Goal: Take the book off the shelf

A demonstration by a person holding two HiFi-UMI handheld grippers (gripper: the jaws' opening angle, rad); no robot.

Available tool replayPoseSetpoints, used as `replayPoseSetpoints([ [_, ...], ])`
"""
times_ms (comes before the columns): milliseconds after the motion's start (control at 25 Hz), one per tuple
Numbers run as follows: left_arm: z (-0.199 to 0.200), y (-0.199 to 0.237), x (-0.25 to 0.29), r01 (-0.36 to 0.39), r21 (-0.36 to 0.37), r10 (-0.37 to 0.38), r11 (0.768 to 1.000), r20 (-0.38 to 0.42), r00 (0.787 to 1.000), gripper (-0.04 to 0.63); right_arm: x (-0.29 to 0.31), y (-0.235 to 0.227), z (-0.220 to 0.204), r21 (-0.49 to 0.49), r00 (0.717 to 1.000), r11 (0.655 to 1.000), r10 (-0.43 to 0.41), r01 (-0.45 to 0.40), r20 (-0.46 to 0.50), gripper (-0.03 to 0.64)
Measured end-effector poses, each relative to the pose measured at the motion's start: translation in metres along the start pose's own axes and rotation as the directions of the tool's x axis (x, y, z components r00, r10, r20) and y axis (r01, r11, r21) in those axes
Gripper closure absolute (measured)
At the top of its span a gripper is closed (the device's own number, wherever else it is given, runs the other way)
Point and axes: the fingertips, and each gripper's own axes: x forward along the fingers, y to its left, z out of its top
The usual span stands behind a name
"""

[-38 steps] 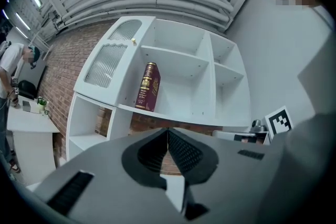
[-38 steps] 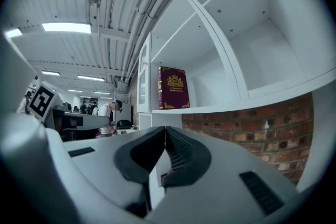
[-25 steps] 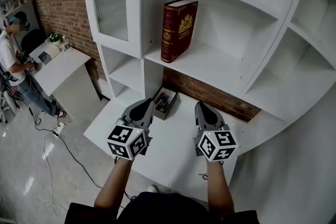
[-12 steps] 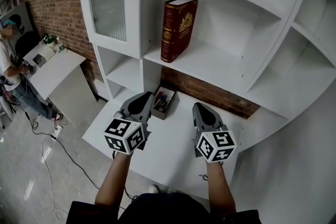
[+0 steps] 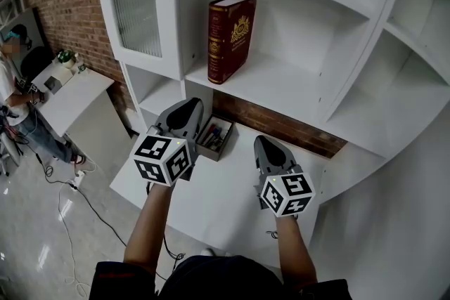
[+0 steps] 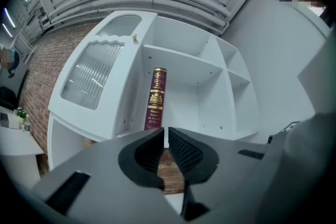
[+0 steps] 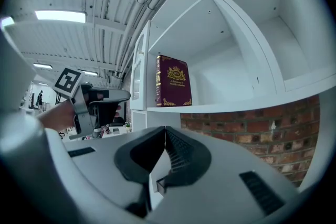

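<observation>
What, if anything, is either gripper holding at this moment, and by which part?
Nothing is held. The left gripper and the right gripper are both shut on nothing; the book stands upright on the shelf, untouched.

The dark red hardback book [image 5: 230, 37] stands upright at the left end of the white shelf [image 5: 295, 91], right of the ribbed-glass cabinet door [image 5: 137, 14]. Below it, a small open box [image 5: 213, 138] sits at the far side of the white counter [image 5: 225, 200].
</observation>
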Motion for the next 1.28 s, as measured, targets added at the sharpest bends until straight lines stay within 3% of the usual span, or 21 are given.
replayPoseSetpoints([
  [360, 0.024, -0.004, 0.034, 0.012, 0.010, -0.012, 1.000, 0.023, 1.000, 0.558, -0.002, -0.002, 0.001, -0.013, 1.000, 1.000, 0.015, -0.015, 0.002, 0.597],
  [520, 0.027, -0.007, 0.048, 0.031, 0.013, -0.031, 0.999, 0.006, 0.999, 0.455, -0.004, -0.005, 0.002, -0.019, 1.000, 1.000, 0.015, -0.015, -0.001, 0.597],
  [680, 0.031, -0.003, 0.061, 0.005, 0.061, -0.005, 0.998, 0.000, 1.000, 0.417, -0.004, -0.008, 0.004, -0.026, 1.000, 0.999, 0.021, -0.021, -0.002, 0.597],
  [800, 0.034, 0.001, 0.075, -0.016, 0.089, 0.017, 0.996, -0.009, 1.000, 0.351, -0.003, -0.013, 0.004, -0.024, 1.000, 1.000, 0.018, -0.018, -0.005, 0.597],
  [920, 0.041, 0.008, 0.086, -0.029, 0.066, 0.030, 0.997, -0.004, 1.000, 0.305, -0.003, -0.016, 0.002, -0.024, 1.000, 1.000, 0.019, -0.019, -0.015, 0.597],
  [1280, 0.035, 0.026, 0.117, -0.035, 0.040, 0.036, 0.999, -0.042, 0.998, 0.270, 0.001, -0.029, -0.002, -0.026, 1.000, 1.000, 0.008, -0.009, -0.029, 0.597],
])
